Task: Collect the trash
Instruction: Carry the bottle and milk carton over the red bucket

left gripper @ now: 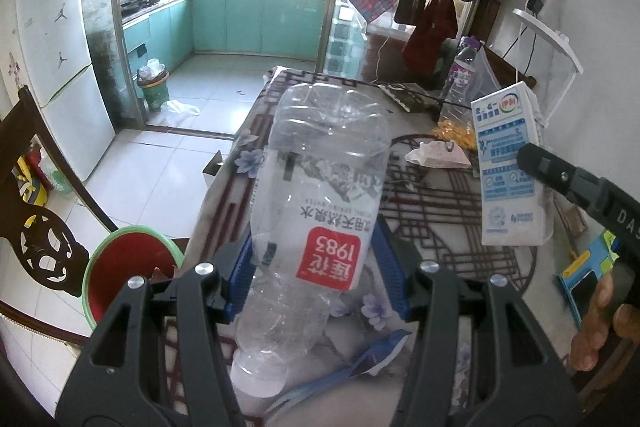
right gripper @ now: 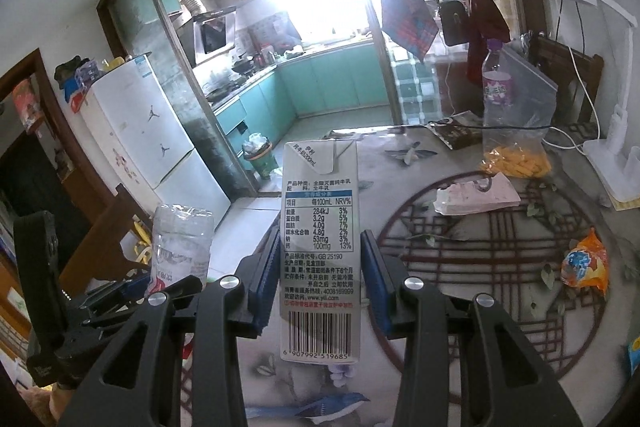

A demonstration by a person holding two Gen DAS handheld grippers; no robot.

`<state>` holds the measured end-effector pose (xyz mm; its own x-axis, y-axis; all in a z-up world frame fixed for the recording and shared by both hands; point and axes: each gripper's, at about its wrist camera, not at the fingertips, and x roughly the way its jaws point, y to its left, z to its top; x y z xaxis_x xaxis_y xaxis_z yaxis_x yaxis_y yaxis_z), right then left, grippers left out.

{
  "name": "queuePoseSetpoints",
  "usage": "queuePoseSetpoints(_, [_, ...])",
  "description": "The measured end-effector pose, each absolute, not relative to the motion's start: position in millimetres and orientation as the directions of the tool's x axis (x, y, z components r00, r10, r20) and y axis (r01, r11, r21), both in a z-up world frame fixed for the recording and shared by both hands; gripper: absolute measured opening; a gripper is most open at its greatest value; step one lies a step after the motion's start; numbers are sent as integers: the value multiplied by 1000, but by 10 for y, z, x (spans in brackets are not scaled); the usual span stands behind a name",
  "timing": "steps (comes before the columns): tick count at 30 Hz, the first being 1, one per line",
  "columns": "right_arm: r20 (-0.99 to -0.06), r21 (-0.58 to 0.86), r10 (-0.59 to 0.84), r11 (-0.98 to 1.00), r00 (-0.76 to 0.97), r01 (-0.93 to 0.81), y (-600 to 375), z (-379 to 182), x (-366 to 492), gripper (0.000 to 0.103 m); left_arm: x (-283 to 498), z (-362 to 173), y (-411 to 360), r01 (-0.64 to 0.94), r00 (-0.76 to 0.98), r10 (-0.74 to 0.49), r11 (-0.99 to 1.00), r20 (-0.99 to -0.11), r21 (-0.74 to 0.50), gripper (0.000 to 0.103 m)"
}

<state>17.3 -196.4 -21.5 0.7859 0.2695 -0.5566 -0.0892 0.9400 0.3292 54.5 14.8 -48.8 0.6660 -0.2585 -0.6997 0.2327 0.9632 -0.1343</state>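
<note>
My left gripper [left gripper: 316, 267] is shut on an empty clear plastic bottle [left gripper: 320, 187] with a red label, held cap down above the table's left edge. The bottle also shows in the right wrist view [right gripper: 180, 243]. My right gripper [right gripper: 320, 279] is shut on a white milk carton [right gripper: 320, 247], held upright above the table; the carton also shows in the left wrist view [left gripper: 508, 167]. A red basin with a green rim [left gripper: 128, 267] sits on a chair below left of the bottle.
On the patterned table [right gripper: 480, 247] lie a crumpled pink tissue [right gripper: 476, 197], an orange snack wrapper [right gripper: 584, 263], a bag of yellow snacks [right gripper: 516, 155], a purple-labelled bottle [right gripper: 496, 87] and a white lamp [right gripper: 616, 131]. A fridge [left gripper: 60, 67] and a green bin [left gripper: 154, 87] stand at left.
</note>
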Motion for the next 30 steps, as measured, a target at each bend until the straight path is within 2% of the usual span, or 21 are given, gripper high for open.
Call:
queuePoseSetpoints(17, [-599, 300, 274, 948, 753, -106, -1057, -298, 365, 38, 707, -613, 1010, 201, 643, -256, 966, -722, -164, 53])
queuePoseSetpoints(30, [-633, 283, 353, 934, 689, -219, -45, -464, 841, 38, 775, -738, 2021, 61, 655, -160, 985, -738, -160, 52])
